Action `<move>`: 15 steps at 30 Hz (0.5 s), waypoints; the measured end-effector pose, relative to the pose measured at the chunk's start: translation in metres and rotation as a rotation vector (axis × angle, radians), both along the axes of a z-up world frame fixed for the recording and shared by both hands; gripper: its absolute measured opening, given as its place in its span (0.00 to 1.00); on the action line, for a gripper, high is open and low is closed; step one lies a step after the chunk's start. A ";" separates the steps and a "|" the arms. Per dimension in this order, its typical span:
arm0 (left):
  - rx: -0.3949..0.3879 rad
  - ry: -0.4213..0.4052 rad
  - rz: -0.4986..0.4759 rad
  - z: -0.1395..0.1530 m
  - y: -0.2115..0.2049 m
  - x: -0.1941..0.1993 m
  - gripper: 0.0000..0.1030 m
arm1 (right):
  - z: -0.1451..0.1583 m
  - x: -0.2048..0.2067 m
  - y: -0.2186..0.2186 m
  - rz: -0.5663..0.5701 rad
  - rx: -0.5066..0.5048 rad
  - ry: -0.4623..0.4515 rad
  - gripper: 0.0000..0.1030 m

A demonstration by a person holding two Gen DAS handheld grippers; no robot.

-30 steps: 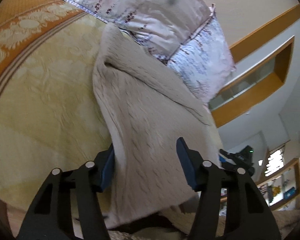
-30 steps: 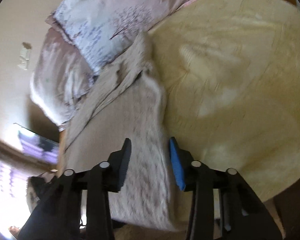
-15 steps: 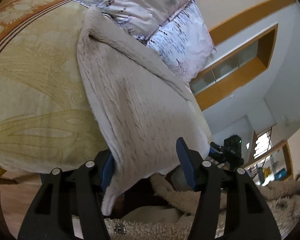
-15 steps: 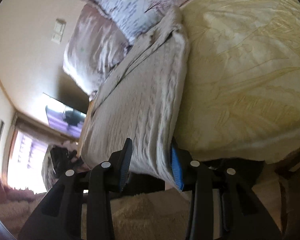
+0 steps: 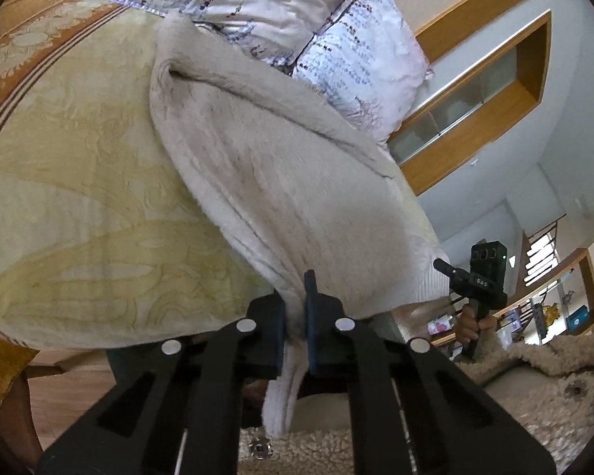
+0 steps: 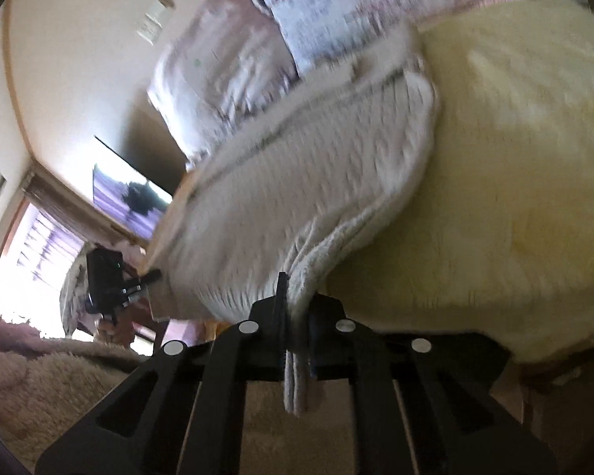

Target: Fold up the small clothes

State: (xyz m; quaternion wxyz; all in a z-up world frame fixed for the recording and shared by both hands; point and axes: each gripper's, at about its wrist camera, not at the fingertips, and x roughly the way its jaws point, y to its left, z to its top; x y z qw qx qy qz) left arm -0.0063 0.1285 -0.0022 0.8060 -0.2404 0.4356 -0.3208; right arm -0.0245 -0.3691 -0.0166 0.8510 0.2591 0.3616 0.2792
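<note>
Garment: a cream cable-knit sweater point(image 5: 281, 182) is lying lengthwise on the yellow patterned bedspread point(image 5: 71, 198), its far end reaching toward the floral pillows point(image 5: 281, 4) and its near hem hanging off the bed edge.

Left gripper point(image 5: 295, 316): the jaws are standing almost closed, pinching the near left corner of the hem; a strip of knit is trailing down between the black fingers.

Right gripper point(image 6: 295, 316): the jaws are likewise nearly closed, clamping the near right corner; several layered edges of knit are showing in the pinch and hanging below it. This view is motion-blurred, so finer detail cannot be told.

Grip relation: both grippers are holding the same hem, one at each corner, with the cloth spanning between them.

Fold state: one long edge is looking doubled over, and a ridge is running along the far side, suggesting the sides or sleeves are already turned in. This is a judgement; the sleeves themselves are not clearly visible.

Progress: the lengthwise narrowing is appearing done; the crosswise fold is not yet made, since the body is lying at full length.

Remaining: judging by the grips, the hem is likely to be carried toward the pillow end, laid down and released.

Bystander item: a fleece coat point(image 5: 554, 368) is showing below the grippers.
</note>
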 end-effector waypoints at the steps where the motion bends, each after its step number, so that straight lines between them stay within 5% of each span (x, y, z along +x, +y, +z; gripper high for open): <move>1: -0.001 -0.010 0.005 0.002 0.001 0.002 0.08 | 0.004 0.000 -0.003 -0.018 0.011 -0.026 0.08; 7: -0.036 -0.088 0.066 0.024 0.011 0.024 0.07 | 0.026 0.012 -0.016 -0.154 0.068 -0.142 0.08; 15: -0.131 -0.074 0.193 0.042 0.031 0.080 0.07 | 0.042 0.047 -0.014 -0.260 0.081 -0.198 0.08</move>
